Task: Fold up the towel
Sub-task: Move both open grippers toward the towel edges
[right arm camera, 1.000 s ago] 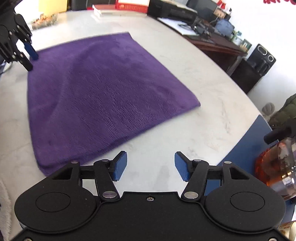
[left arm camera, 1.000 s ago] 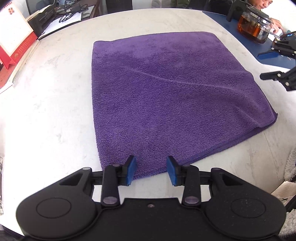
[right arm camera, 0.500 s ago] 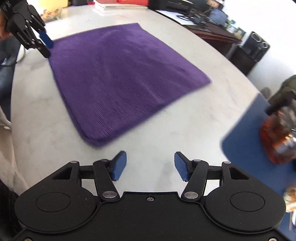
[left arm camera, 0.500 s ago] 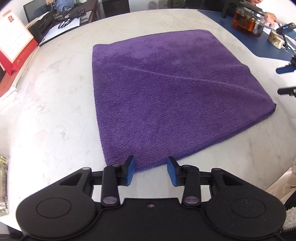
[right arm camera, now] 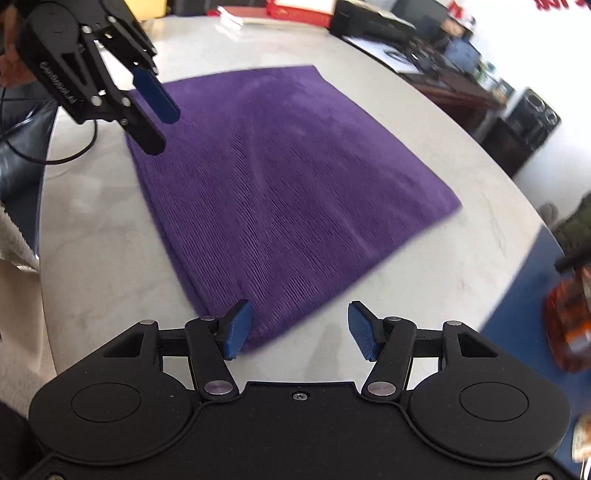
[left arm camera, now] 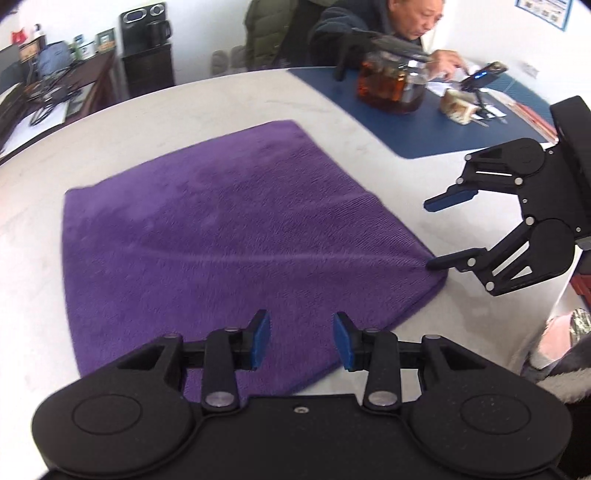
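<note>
A purple towel [left arm camera: 229,236] lies flat on the white table [left arm camera: 221,107], with one long crease across it. My left gripper [left arm camera: 301,339] hovers open over the towel's near edge, nothing between its blue pads. In the right wrist view the same towel [right arm camera: 288,177] spreads ahead, and my right gripper [right arm camera: 299,328] stands open at its near corner, the left pad over the cloth. From the left wrist view the right gripper [left arm camera: 430,234] has its lower finger touching that corner. The left gripper [right arm camera: 162,131] shows at the towel's far left corner, open.
A blue mat [left arm camera: 424,125] at the table's far right carries a glass teapot [left arm camera: 388,86] of amber tea and a phone on a stand. A person [left arm camera: 369,29] sits behind it. Desks with office gear line the room. Bare table surrounds the towel.
My left gripper swung right along the towel's near edge and turned. The right gripper closed in from the bare table onto the towel's corner. Both jaws kept their width.
</note>
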Demonstrator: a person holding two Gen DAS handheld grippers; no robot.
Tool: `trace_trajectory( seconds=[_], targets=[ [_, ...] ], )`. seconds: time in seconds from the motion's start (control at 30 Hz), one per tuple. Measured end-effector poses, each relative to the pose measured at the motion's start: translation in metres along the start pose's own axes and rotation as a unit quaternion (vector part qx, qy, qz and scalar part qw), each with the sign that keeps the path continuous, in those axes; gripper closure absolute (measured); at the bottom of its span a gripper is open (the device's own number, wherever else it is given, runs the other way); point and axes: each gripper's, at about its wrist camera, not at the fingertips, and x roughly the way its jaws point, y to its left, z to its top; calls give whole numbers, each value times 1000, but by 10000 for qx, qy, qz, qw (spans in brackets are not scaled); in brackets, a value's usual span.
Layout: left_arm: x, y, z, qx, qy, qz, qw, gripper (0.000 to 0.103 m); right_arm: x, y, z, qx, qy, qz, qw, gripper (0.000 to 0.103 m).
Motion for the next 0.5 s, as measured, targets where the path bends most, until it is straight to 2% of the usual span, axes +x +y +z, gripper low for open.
trace_trajectory(
  seconds=[0.1,0.17,0.27,0.37,0.5],
  targets=[
    [16,-6,16,92,-185,-116,9997,68,-9,-12,4,249,-139,-83,9996,46],
    [27,-12,24,209,-199,-137,9995,68,-7,-28,18,534,-414,-119,9976,45],
    [34,-16,26,360,-189,-192,9990,68,0,-41,35,591,-688,-262,9955,43],
    [34,-16,26,374,-247,-260,9987,68,23,-49,56,199,-847,-305,9957,43],
    [35,-7,24,146,-248,-390,9988,68,63,-60,77,-171,-938,-161,9953,43]
  ],
)
